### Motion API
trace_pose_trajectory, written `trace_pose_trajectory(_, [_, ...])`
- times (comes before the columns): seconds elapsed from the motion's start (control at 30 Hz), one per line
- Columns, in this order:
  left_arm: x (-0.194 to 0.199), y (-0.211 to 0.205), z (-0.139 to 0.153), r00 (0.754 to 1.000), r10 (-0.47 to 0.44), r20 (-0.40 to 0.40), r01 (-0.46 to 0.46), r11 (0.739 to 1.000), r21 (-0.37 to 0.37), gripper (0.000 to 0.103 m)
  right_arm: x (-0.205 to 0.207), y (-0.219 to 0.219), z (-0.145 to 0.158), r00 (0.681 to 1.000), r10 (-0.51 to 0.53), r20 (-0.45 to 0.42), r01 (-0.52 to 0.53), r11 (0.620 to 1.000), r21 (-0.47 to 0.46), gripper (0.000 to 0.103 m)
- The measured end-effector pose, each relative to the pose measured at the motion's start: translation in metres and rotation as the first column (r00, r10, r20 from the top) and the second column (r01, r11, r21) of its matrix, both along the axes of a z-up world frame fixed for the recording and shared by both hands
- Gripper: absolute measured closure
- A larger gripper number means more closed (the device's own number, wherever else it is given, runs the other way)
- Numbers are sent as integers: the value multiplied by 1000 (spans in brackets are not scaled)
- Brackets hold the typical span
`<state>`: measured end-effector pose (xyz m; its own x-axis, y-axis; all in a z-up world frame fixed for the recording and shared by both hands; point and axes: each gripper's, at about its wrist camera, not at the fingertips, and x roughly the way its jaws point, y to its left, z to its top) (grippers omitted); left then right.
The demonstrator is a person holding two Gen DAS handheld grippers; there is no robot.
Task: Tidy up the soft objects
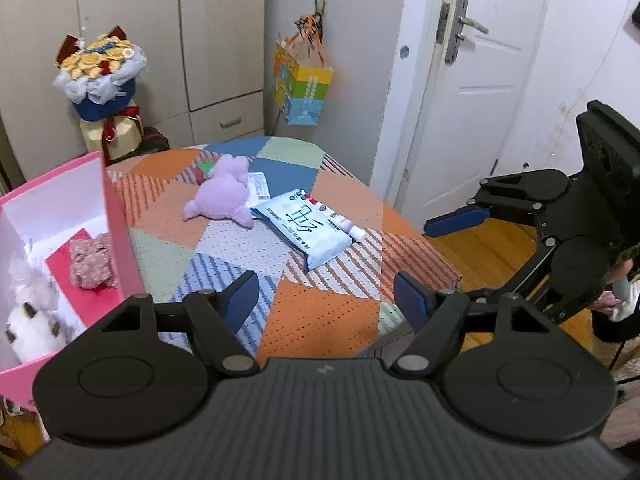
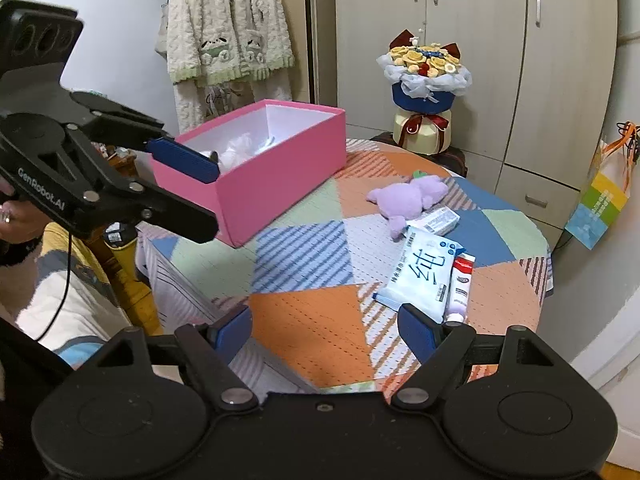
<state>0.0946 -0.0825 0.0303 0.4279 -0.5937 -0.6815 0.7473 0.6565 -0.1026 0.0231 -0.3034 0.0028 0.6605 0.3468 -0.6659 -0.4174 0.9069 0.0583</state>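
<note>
The bench [image 1: 320, 320], a round top under a patchwork cloth, stands in a small room between grey cupboards and a white door.

Step in hand, as judged: approach to the next soft item. The left gripper [image 1: 326, 294] and right gripper [image 2: 324, 330] both hang over the near edge, jaws spread and empty.

The purple plush [image 1: 224, 196] lies on the cloth, well apart from both, touching the wipes pack [image 1: 304, 228].

Next move calls for: reach the plush, close on its body, carry it to the pink box [image 2: 280, 176].

Box contents: a white fluffy toy [image 1: 30, 312], a brownish plush [image 1: 90, 264], a red card beneath.
</note>
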Motion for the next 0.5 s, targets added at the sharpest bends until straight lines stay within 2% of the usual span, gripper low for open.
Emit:
trace_pose_trajectory(0.13, [15,-11,-13,1000,-9,-21,9,1000,-18,29,9,-8,-18,1000,17,23,-17,1000,10,20])
trace_pose_trajectory(0.3, [43,-24,-38,993,-3,-120,-6,997,-72,29,29,-7,-51,992,-46,114,47,999,1,18])
trace_pose_trajectory(0.43, [64,-35,-59,992,44,-119,-55,995,-87,32,50,-5,-77,989,-73,130,76,997,-16,18])
trace_pose_trajectory(0.5, [75,-40,-71,991,69,-119,-79,993,-87,36,58,-4,-85,987,-75,145,82,996,-37,18])
